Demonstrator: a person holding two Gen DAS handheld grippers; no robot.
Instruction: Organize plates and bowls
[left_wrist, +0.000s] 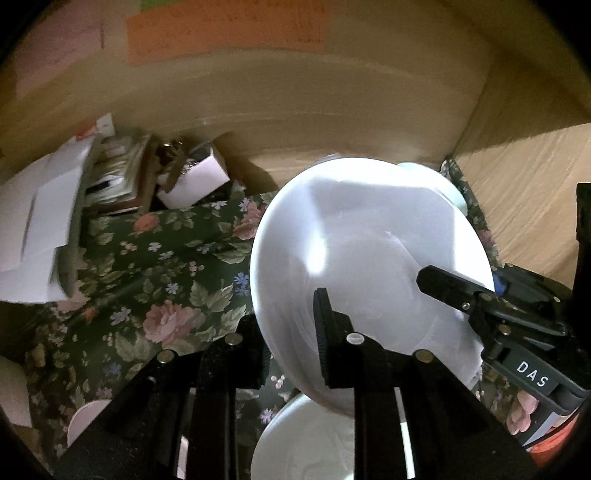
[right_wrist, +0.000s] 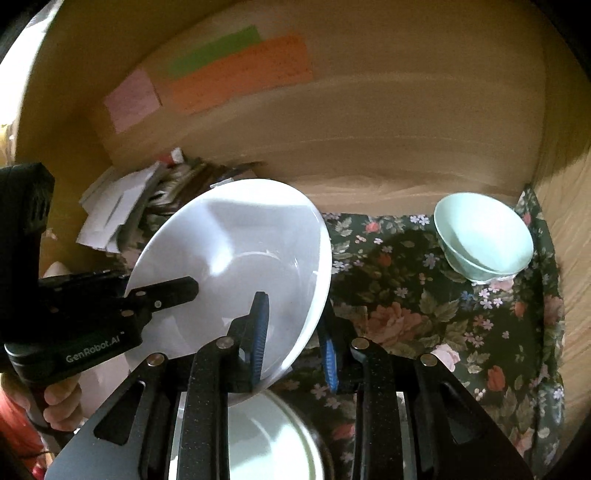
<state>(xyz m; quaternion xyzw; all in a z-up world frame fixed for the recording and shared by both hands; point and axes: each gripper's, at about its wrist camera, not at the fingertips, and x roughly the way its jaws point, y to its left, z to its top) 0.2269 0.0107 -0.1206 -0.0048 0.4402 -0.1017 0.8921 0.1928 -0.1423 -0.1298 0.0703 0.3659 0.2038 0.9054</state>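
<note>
A floral tablecloth (right_wrist: 424, 314) is covering the table; above it a white bowl (right_wrist: 240, 266) is hanging tilted — the left gripper (left_wrist: 295, 332) and right gripper (right_wrist: 291, 332) are each clamping its rim. Housings are reading "GenRobot.AI" and "DAS". A pale green bowl (right_wrist: 484, 236) is sitting well apart.

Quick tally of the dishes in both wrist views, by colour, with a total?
White: 2, the large white bowl clamped at its rim by both hand-held grippers, and a white dish lying below it.
Pale green: 1, the green bowl on the floral cloth.
Total: 3. A white rim at the left wrist view's lower left is unclear, not counted.
</note>
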